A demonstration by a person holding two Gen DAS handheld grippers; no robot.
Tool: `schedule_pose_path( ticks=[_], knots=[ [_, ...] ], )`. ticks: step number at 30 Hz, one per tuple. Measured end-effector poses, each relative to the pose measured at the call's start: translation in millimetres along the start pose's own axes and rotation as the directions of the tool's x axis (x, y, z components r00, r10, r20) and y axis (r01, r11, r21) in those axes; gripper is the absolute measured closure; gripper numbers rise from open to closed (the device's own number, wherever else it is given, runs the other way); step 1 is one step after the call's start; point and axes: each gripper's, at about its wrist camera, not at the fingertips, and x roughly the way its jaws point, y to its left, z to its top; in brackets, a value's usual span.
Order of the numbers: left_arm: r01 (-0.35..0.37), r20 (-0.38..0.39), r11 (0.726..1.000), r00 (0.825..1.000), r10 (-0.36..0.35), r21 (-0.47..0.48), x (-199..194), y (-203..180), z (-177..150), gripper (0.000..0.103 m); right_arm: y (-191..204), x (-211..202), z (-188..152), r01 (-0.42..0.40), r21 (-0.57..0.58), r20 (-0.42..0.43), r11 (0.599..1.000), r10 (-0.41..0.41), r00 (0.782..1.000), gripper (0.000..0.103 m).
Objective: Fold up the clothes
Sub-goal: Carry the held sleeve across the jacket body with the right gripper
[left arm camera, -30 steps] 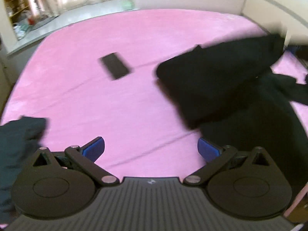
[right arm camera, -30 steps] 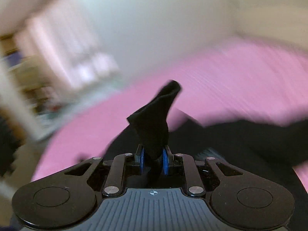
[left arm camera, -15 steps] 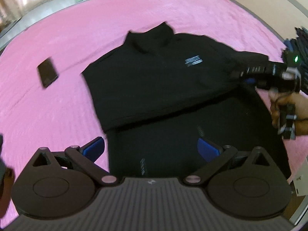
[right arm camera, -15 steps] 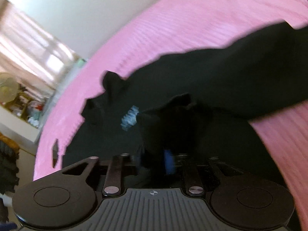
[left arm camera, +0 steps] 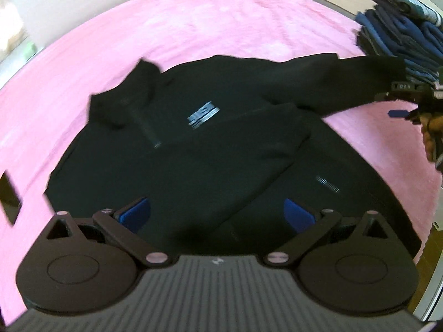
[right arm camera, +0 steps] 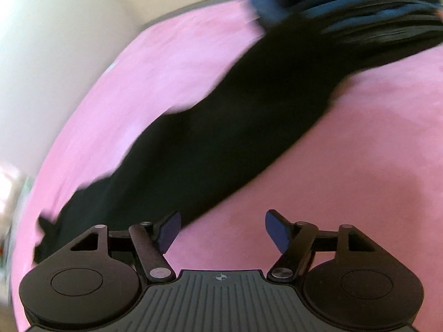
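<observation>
The left gripper (left arm camera: 216, 213) has its fingers (left arm camera: 135, 212) spread wide and empty, hanging over the black jacket (left arm camera: 193, 149). The right gripper (right arm camera: 221, 231) is released too, fingers (right arm camera: 169, 231) apart above the pink bed (right arm camera: 346, 152), just beside the jacket's sleeve (right arm camera: 221, 144). The jacket lies spread flat on the bed, front up, with this sleeve stretched toward a pile of clothes (left arm camera: 401, 27). A phone (left arm camera: 9, 193) lies near the jacket's other side.
</observation>
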Motion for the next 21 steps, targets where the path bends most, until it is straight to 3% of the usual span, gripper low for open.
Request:
schedule_pose_path(
  ticks=[6,11,12,13,14,15,16,21],
  knots=[
    [0.032,-0.055,0.998,0.998,-0.029,0.061,29,-33,14,0.002,-59,24,58,0.090,0.094,0.093,0.992,-0.098,0.991,0.032],
    [0.048,-0.078,0.995,0.996,-0.041,0.088,39,-52,17,0.002,-84,44,90,0.038,0.105,0.141,0.994,-0.053,0.989,0.033],
    [0.051,-0.075,0.995,0.996,-0.044,0.091,39,-54,18,0.002,-87,46,93,0.019,0.109,0.139,0.994,-0.034,0.990,0.037],
    [0.055,-0.072,0.994,0.996,-0.048,0.094,38,-57,18,0.002,-89,47,94,-0.002,0.113,0.134,0.994,-0.014,0.991,0.069],
    [0.058,-0.069,0.994,0.996,-0.052,0.096,38,-59,19,0.002,-89,44,94,-0.018,0.118,0.130,0.993,0.003,0.992,0.083],
    [0.062,-0.067,0.993,0.996,-0.055,0.099,38,-61,20,0.002,-86,38,93,-0.026,0.117,0.131,0.993,0.011,0.991,0.083],
    [0.065,-0.064,0.993,0.996,-0.059,0.101,37,-63,20,0.002,-80,30,90,-0.037,0.107,0.138,0.994,0.022,0.990,0.091],
    [0.078,-0.043,0.991,0.996,-0.073,0.110,33,-72,23,0.002,-26,-19,68,-0.096,0.022,0.166,0.995,0.091,0.982,0.094]
  ],
)
